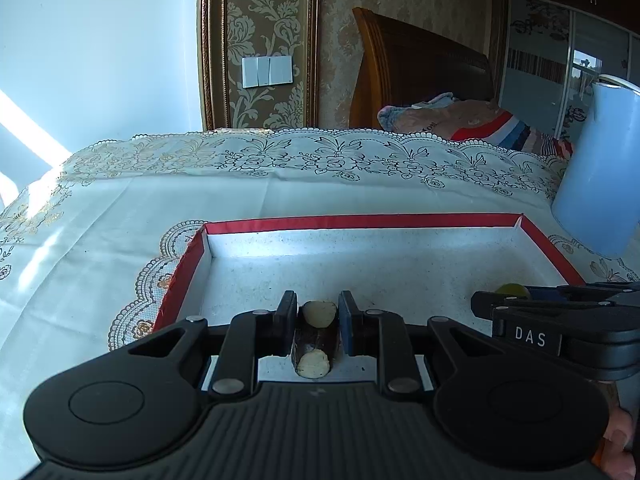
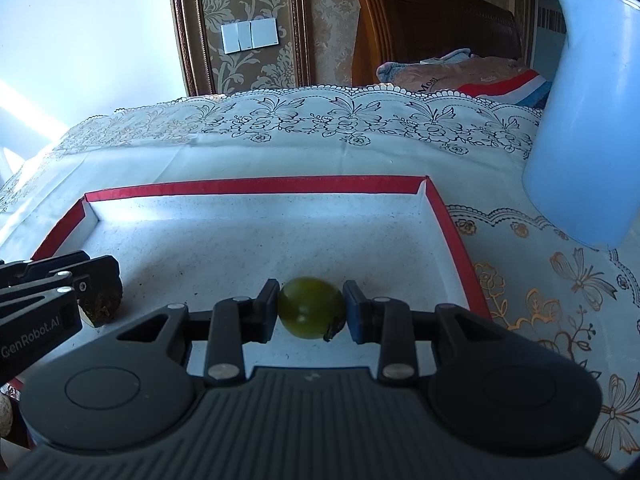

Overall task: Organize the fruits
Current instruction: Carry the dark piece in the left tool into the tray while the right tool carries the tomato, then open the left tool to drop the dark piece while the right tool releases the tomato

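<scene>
Clamping down on both fruits at once! The left claw (image 1: 318, 322) is closed narrow on a dark brown, stubby piece of fruit with pale cut ends (image 1: 315, 338), and that piece sits low over the white floor of the red-rimmed tray (image 1: 360, 222), near the tray's front edge and toward its left side. Over on the right wrist view, the right claw (image 2: 311, 308) pinches a round green fruit (image 2: 311, 307) between its two pads, a dark stem stub showing at the fruit's lower right. That green one is also inside the tray, near the front edge and closer to the right wall. From this same view the left claw (image 2: 86, 280) comes in from the left edge with the brown piece (image 2: 103, 304) peeking out below its fingers.

Moving outward: the tray (image 2: 256, 187) lies on a counter covered with a white lace-patterned cloth (image 1: 280, 184). A pale blue jug (image 2: 592, 120) stands on the cloth just beyond the tray's far right corner, apart from the rim. At the bottom left edge of the right wrist view a pale round object (image 2: 5, 416) shows outside the tray; too little is visible to name it. Behind the counter, a wooden headboard (image 1: 420, 76), a heap of striped bedding (image 1: 472, 120), and a white wall switch panel (image 1: 267, 71) on patterned gold wallpaper.
</scene>
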The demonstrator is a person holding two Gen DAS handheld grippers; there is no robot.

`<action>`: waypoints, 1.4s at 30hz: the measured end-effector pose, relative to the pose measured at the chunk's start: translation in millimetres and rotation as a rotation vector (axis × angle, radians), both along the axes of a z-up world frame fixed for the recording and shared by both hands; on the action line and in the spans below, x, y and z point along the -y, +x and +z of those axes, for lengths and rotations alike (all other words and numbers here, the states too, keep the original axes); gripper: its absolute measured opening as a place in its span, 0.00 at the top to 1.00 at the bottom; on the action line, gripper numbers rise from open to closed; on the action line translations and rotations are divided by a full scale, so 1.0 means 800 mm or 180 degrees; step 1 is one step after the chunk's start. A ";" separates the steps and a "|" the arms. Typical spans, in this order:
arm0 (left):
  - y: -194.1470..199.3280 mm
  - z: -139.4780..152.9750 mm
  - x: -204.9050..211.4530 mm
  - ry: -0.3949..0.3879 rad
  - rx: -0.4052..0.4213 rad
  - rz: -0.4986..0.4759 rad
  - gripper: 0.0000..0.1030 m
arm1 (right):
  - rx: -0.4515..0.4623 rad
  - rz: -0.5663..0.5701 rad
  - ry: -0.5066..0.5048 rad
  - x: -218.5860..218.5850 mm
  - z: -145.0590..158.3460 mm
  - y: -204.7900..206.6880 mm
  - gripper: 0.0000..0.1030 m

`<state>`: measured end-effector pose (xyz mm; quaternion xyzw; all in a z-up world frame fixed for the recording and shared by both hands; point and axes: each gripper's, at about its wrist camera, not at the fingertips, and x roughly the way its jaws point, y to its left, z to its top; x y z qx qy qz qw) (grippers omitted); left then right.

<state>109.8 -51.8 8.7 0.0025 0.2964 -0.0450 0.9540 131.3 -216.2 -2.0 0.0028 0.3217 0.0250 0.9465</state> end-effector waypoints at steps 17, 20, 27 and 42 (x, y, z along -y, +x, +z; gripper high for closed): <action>0.008 -0.003 -0.013 -0.0168 -0.0064 -0.0040 0.78 | 0.0069 -0.0065 0.0022 0.004 0.005 -0.001 0.55; 0.010 -0.004 -0.015 -0.0226 -0.0101 -0.0071 0.78 | 0.0074 -0.0083 0.0042 0.005 0.006 -0.002 0.53; 0.008 -0.004 -0.018 -0.0283 -0.0112 -0.0048 0.78 | 0.0127 -0.0133 0.0061 0.008 0.009 -0.005 0.38; -0.029 0.016 -0.017 -0.0194 0.0530 -0.0037 0.23 | 0.0551 -0.0136 0.0010 0.006 0.024 -0.032 0.06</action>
